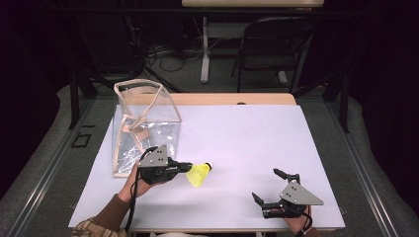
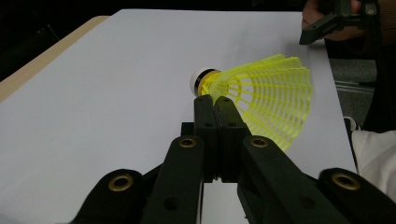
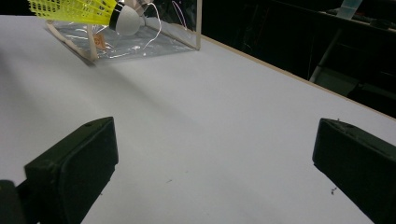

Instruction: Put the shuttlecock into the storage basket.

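My left gripper (image 1: 184, 167) pinches the featherlight yellow shuttlecock (image 1: 200, 175) by its springy, crushable skirt, seemingly just above the table (image 1: 257, 138), while my right gripper (image 1: 269, 187) gapes empty.

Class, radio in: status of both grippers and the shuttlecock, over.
Left gripper shut on shuttlecock, gripping the skirt's edge. Right gripper open, apart at table's near edge. Clear bag stands open beside left gripper; nothing between.

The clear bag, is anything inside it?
The bag stands open and looks empty; only creases, glare and a brownish patch show through. The left gripper, holding the shuttlecock, hides its lower corner.
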Action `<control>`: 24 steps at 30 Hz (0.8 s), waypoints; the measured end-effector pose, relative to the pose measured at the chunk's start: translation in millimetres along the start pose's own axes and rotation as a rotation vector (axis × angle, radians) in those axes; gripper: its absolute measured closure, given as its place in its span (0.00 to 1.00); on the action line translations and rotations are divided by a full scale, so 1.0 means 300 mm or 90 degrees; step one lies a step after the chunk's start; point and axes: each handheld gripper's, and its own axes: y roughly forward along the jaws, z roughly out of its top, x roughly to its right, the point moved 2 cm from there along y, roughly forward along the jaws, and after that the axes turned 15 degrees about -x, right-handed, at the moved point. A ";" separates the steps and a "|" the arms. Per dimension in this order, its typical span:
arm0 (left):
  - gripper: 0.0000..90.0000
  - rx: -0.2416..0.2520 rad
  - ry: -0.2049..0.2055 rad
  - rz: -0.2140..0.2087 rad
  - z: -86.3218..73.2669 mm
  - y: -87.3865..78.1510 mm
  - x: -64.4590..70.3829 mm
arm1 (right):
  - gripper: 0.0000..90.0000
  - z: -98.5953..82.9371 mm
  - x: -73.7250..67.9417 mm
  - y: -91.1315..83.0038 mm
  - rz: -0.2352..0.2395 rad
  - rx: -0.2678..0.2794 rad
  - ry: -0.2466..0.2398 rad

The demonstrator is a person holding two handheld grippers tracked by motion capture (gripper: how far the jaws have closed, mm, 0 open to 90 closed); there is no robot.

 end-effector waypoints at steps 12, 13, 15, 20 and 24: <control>0.99 0.004 -0.009 0.016 0.028 -0.013 -0.025 | 0.00 0.000 0.000 0.001 -0.001 -0.001 0.002; 0.99 0.005 -0.009 0.015 0.030 -0.013 -0.027 | 0.00 0.000 0.001 0.001 -0.001 -0.002 0.002; 0.99 0.006 -0.012 0.017 0.034 -0.014 -0.030 | 0.00 -0.001 0.001 0.002 -0.001 -0.003 0.000; 0.99 0.007 -0.017 0.026 0.045 -0.019 -0.036 | 0.00 0.000 0.000 0.002 -0.002 -0.003 0.000; 0.99 0.011 -0.020 0.032 0.053 -0.021 -0.042 | 0.00 -0.001 0.001 0.002 -0.002 -0.004 0.001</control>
